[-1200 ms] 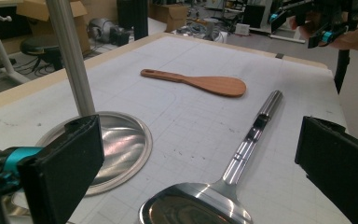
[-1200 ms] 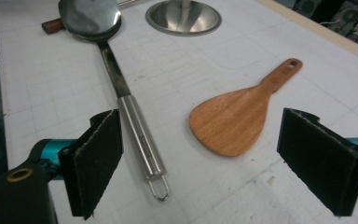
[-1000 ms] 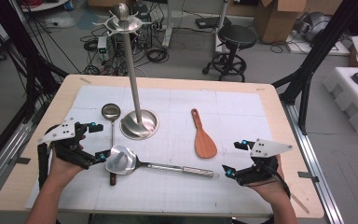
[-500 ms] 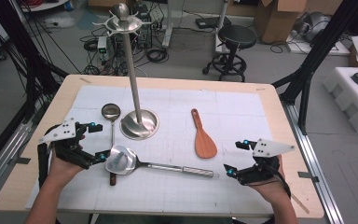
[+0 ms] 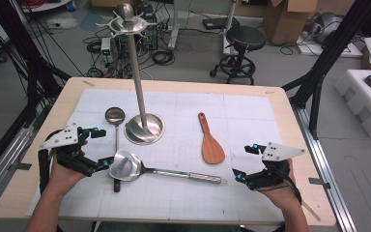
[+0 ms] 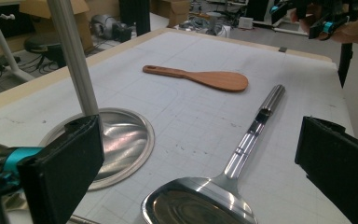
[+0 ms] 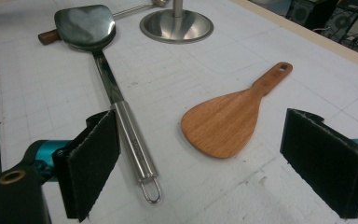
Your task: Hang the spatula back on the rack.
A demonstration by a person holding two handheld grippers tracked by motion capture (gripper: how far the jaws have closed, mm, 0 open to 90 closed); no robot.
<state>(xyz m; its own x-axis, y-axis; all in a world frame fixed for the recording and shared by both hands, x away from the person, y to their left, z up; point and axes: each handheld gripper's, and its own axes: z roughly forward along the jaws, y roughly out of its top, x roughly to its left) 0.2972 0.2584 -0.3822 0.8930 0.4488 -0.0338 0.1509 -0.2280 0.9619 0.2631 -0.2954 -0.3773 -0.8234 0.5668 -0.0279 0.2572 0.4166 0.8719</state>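
A steel spatula (image 5: 125, 165) lies on the white mat, its handle (image 5: 186, 174) pointing right. Its head rests across the thin handle of a small ladle (image 5: 114, 115). A wooden rice paddle (image 5: 212, 151) lies right of centre. My left gripper (image 5: 101, 147) is open just left of the spatula head, holding nothing. In the left gripper view the spatula head (image 6: 198, 205) sits low between the wide jaws. My right gripper (image 5: 246, 162) is open near the handle's end. The right gripper view has the handle tip (image 7: 142, 172) and the paddle (image 7: 223, 122) between its jaws.
A tall steel stand (image 5: 144, 126) with hooks on top rises behind the spatula, close to the ladle. A white gridded mat (image 5: 251, 116) covers the wooden table (image 5: 294, 145). Beyond the far edge are a stool (image 5: 241, 38), cables and boxes.
The right gripper has drifted slightly to the right. The left gripper and the utensils have stayed where they were.
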